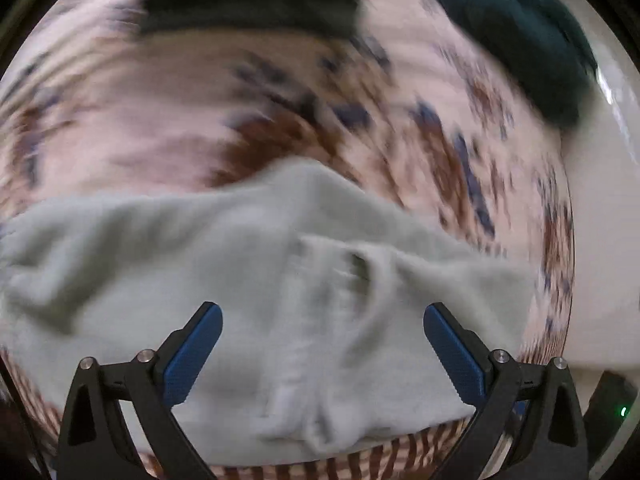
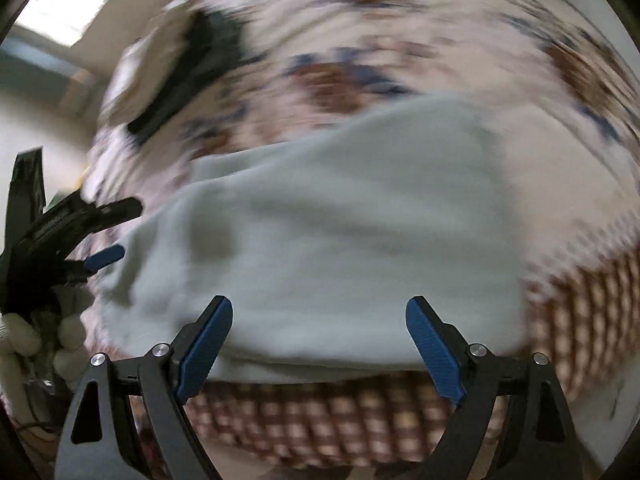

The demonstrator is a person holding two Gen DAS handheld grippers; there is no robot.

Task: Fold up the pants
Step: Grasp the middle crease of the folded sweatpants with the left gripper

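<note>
Pants [image 1: 248,280] on floral bedspread [image 1: 280,120], both blurred

Black tools [image 1: 323,320] [image 2: 319,316], blue ribbed pads [image 1: 192,356], silver screws, white glove [image 2: 24,336].

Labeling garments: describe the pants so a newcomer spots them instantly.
Find the patterned pink-and-brown bedspread that fills both views. The pants lie on its near part, just ahead of both open grippers. They are the only plain pale mint-green fabric; the other garments further back are dark.

Blurred pale pants [image 1: 256,264], left tool [image 1: 322,316] apparently spread
</note>
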